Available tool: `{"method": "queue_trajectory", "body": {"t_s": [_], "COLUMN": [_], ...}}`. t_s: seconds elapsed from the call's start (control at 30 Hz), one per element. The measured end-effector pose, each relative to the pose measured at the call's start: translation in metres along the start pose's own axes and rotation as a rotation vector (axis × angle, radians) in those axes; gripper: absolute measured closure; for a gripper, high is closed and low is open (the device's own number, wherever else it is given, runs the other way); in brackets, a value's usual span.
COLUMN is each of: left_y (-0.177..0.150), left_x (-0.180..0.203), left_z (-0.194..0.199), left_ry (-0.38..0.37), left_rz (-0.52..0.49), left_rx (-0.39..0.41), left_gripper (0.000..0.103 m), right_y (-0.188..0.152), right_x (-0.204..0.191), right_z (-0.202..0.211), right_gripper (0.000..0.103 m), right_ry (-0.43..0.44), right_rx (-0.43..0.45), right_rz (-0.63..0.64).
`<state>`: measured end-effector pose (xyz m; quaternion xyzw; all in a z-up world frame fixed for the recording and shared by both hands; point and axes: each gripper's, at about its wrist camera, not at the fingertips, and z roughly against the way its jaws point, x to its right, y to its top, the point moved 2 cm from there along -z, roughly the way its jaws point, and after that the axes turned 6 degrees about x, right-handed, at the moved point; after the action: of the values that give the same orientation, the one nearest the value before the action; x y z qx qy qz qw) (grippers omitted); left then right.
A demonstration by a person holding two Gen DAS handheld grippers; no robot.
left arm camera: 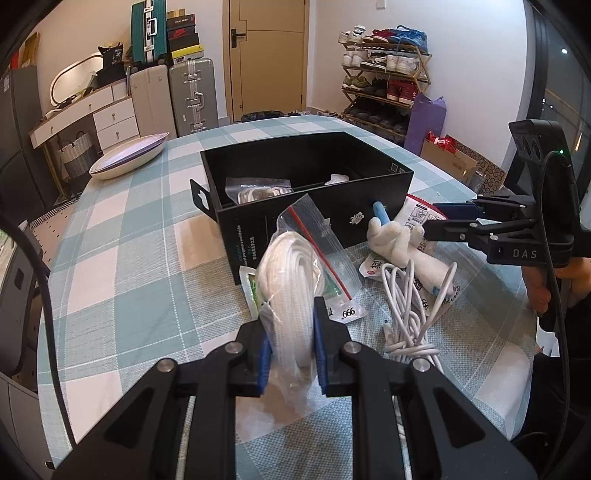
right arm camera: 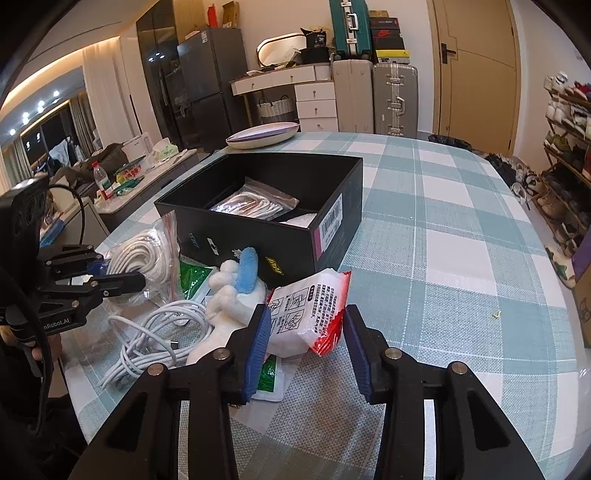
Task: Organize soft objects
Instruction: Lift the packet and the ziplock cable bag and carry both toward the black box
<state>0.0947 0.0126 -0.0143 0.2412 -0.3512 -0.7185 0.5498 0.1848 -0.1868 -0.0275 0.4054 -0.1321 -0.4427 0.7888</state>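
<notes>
cord bag (left arm camera: 291, 295) clamped in left hand-held gripper (left arm camera: 290, 332)

A stack of shallow oval dishes (left arm camera: 127, 160) rests near the far edge of the checked tablecloth (left arm camera: 122, 258). Beyond the table stand two upright suitcases (left arm camera: 173, 98) (a teal one (left arm camera: 147, 31) stacked above), a white drawer unit (left arm camera: 110, 118), a closed door (left arm camera: 267, 55) and a loaded shoe rack (left arm camera: 384, 77).

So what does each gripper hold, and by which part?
Left gripper: the bagged white cord, by its lower end. Right gripper: the white-red packet, across its sides.
</notes>
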Motion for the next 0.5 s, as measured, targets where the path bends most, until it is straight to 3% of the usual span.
{"method": "queue_trajectory", "body": {"t_s": [0.23,0.4,0.5], "left_y": [0.001,0.002,0.002], "left_x": [-0.002,-0.004,-0.004], "left_z": [0.002,0.004,0.006], "left_ry": [-0.008,-0.013,-0.015], "left_rz": [0.008,0.017,0.021], "left_rx": [0.01,0.015,0.019], "left_gripper": [0.086,0.086,0.086], "right_y": [-0.005,-0.008,-0.009], "right_x": [-0.002,0.0,0.0], "right_z": [-0.009,-0.017,-0.016], "right_gripper": [0.036,0.036,0.044], "right_ry": [-0.04,-0.066,-0.068], "right_rx": [-0.037,-0.066,-0.062], "right_rz": [0.02,0.028,0.038]}}
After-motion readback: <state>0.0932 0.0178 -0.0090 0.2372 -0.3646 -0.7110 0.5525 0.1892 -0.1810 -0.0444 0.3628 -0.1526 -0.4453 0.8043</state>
